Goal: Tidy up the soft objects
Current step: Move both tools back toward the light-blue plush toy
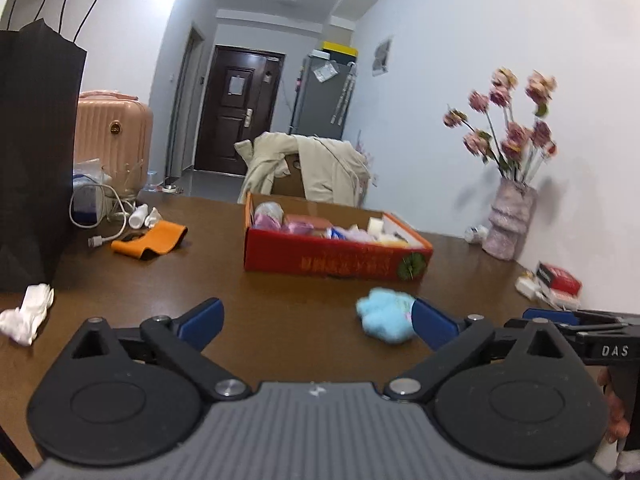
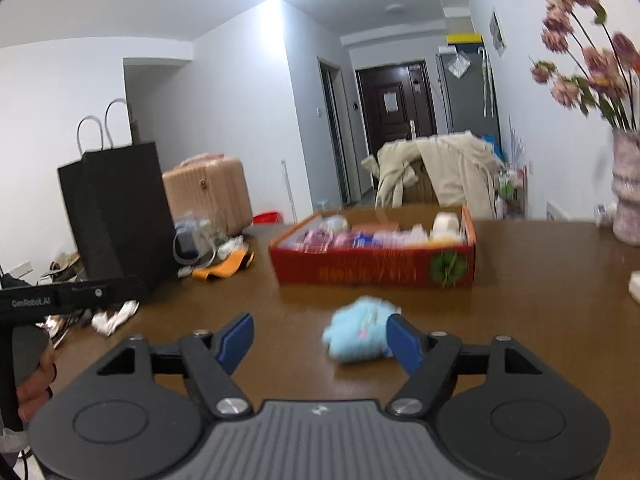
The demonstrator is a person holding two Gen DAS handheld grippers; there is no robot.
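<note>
table (image 1: pixel 280 320) brown wood | on it: red box (image 1: pixel 336 266); blue plush (image 1: pixel 386 320); black bag (image 1: pixel 36 160); vase (image 1: pixel 508 222)

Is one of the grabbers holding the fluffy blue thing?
No. Both the left hand-held gripper and the right hand-held gripper are open and empty; the fluffy blue toy lies loose on the table.
</note>
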